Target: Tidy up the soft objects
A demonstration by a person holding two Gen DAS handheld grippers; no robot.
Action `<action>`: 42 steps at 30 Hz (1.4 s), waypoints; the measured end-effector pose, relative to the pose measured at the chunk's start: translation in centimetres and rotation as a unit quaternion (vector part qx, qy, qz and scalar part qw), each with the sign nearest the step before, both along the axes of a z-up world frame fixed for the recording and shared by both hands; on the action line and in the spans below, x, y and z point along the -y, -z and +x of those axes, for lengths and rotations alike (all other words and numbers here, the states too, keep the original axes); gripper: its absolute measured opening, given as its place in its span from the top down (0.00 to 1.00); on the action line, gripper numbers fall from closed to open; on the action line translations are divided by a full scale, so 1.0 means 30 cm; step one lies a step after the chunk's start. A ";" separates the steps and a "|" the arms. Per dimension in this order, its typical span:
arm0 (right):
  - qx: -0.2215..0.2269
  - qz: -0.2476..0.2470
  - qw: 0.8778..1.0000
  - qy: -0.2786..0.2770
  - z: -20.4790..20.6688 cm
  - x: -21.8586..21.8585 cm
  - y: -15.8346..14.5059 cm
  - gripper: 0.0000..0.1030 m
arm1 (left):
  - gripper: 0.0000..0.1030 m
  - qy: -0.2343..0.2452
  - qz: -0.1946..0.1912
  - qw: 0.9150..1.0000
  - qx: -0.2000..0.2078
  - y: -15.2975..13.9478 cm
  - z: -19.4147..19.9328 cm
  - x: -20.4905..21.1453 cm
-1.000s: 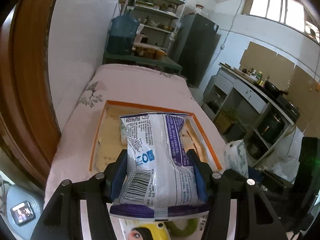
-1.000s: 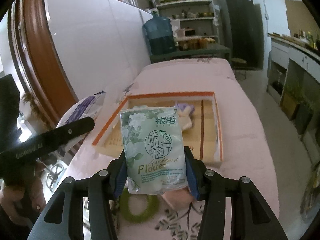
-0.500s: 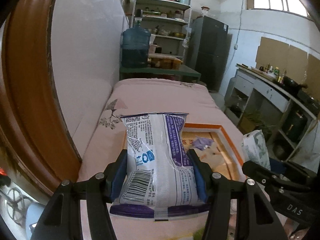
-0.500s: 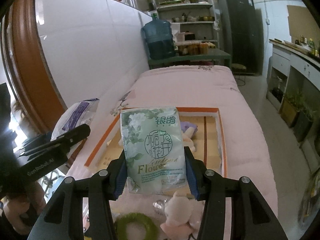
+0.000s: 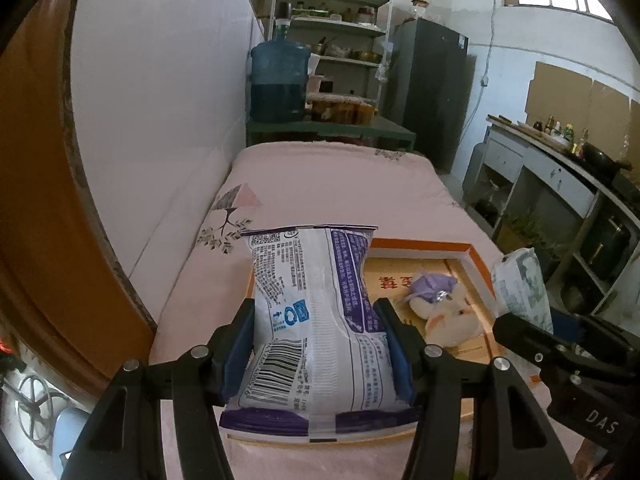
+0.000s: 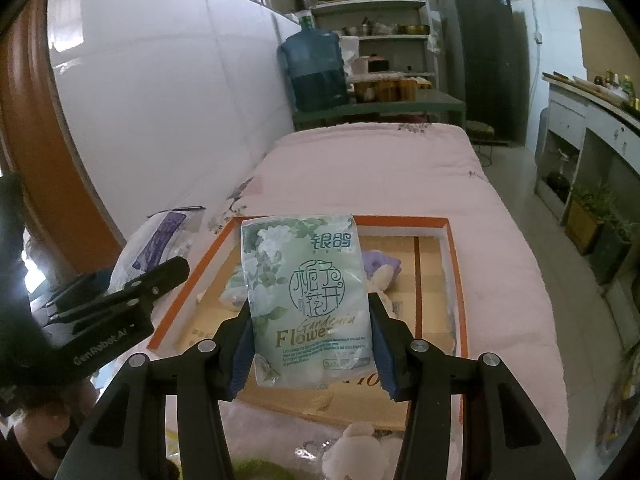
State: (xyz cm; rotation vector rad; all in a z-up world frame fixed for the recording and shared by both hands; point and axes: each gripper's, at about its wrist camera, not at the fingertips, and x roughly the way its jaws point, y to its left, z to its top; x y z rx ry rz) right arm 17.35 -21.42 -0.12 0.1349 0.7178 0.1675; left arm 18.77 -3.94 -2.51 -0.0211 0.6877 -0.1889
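Left gripper [image 5: 318, 344]: black angular frame, blue inner pads, silver screw heads on each finger; white "GenRobot.AI" lettering along its side. Right gripper [image 6: 312, 344]: identical black frame, blue pads, silver screws; white "DAS" marking.

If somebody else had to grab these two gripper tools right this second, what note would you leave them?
Left gripper: shut on the purple-and-white packet, held upright above the near left edge of the box.
Right gripper: shut on the green tissue pack, held upright over the near edge of the box.
Orange-rimmed box: lies open on the pink bed; a plush toy with a purple bow already lies inside.
Left to do: set both packs down in the box. Another plush toy and something green lie on the bed in front of the box, probably next.
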 end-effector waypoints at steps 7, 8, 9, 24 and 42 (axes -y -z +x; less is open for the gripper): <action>-0.018 0.000 1.000 -0.001 0.039 -0.006 0.057 0.49 | 0.43 -0.004 0.004 1.000 -0.025 0.062 0.044 -0.002; -0.021 -0.001 1.000 -0.002 0.044 -0.007 0.067 0.49 | 0.43 -0.005 0.005 1.000 -0.029 0.075 0.049 -0.004; -0.025 -0.002 1.000 -0.003 0.051 -0.010 0.076 0.49 | 0.43 -0.005 0.004 0.999 -0.032 0.082 0.052 -0.005; -0.093 -0.038 0.995 -0.029 0.151 -0.088 0.253 0.49 | 0.43 -0.011 0.017 0.997 -0.078 0.204 0.080 -0.022; -0.111 -0.062 0.991 -0.034 0.163 -0.119 0.288 0.36 | 0.42 -0.007 0.017 0.995 -0.095 0.230 0.091 -0.020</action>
